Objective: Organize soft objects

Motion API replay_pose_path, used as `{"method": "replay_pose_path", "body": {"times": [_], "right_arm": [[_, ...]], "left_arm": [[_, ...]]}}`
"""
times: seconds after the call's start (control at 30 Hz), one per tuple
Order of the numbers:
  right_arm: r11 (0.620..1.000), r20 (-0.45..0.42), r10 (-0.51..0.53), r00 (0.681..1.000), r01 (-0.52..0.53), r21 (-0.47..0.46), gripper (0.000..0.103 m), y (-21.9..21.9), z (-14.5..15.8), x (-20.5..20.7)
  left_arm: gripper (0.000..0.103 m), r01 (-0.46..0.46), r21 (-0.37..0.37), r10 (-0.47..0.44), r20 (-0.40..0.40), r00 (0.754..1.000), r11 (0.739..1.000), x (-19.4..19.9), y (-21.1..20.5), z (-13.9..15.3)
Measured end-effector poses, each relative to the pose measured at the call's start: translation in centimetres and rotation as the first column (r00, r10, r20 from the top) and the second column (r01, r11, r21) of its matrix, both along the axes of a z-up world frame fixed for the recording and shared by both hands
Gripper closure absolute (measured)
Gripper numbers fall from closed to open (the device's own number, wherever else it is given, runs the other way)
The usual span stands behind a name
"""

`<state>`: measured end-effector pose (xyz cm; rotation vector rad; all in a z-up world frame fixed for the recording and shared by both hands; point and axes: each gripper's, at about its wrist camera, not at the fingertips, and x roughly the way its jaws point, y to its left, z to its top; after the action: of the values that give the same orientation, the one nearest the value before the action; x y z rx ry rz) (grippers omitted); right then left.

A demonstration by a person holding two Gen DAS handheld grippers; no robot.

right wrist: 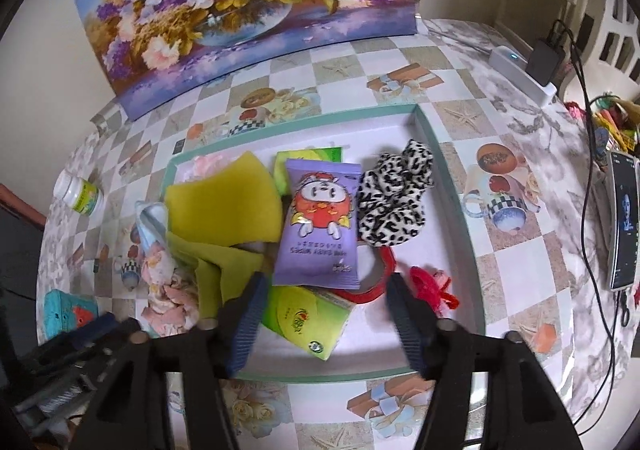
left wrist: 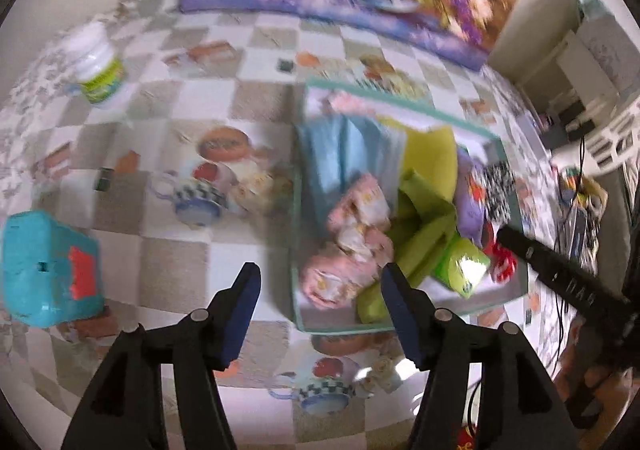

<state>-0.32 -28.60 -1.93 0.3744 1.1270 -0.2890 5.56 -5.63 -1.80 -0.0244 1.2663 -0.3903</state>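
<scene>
Several soft items fill tray [right wrist: 460, 185].

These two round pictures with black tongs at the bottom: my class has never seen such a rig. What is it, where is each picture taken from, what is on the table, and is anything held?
A person holds a two-finger gripper in each hand, each carrying a fisheye camera looking along its fingers. One picture comes from the left gripper, the other from the right gripper. On the checked tablecloth stands a shallow tray holding a yellow cloth, a purple packet, a spotted scrunchie and a pink cloth. Both grippers are open, holding nothing.
</scene>
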Motion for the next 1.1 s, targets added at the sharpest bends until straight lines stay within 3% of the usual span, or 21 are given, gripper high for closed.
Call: {"method": "replay_pose_path", "body": {"times": [0.07, 0.13, 0.2, 0.43, 0.7, 1.1], "right_arm": [[1.0, -0.004, 0.029, 1.0, -0.029, -0.007, 0.019, 1.0, -0.2, 0.1], [0.998, -0.005, 0.054, 0.999, -0.054, -0.011, 0.011, 2.0, -0.4, 0.1], [0.997, 0.0, 0.076, 0.997, -0.076, -0.017, 0.001, 3.0, -0.4, 0.1], [0.995, 0.015, 0.091, 0.996, -0.091, -0.052, 0.0, 5.1, 0.3, -0.9], [0.992, 0.035, 0.092, 0.995, -0.088, -0.087, 0.0, 6.9, 1.7, -2.5], [0.99, 0.055, 0.103, 0.993, -0.097, -0.107, 0.0, 8.6, 2.4, -3.4]], "left_arm": [[0.035, -0.036, 0.014, 0.035, 0.039, 0.999, 0.999, 0.3, 0.6, 0.4], [0.019, -0.076, 0.063, 0.07, 0.087, 0.994, 0.995, 0.4, 1.5, 0.6], [0.017, -0.093, 0.087, 0.083, 0.117, 0.99, 0.992, 0.3, 2.1, 0.7], [0.007, -0.145, 0.118, 0.127, 0.15, 0.981, 0.982, -0.7, 4.4, 0.7], [0.007, -0.131, 0.094, 0.114, 0.171, 0.979, 0.987, -2.6, 5.6, 2.3], [0.007, -0.176, 0.155, 0.149, 0.172, 0.974, 0.972, -3.5, 6.9, 2.7]]}}
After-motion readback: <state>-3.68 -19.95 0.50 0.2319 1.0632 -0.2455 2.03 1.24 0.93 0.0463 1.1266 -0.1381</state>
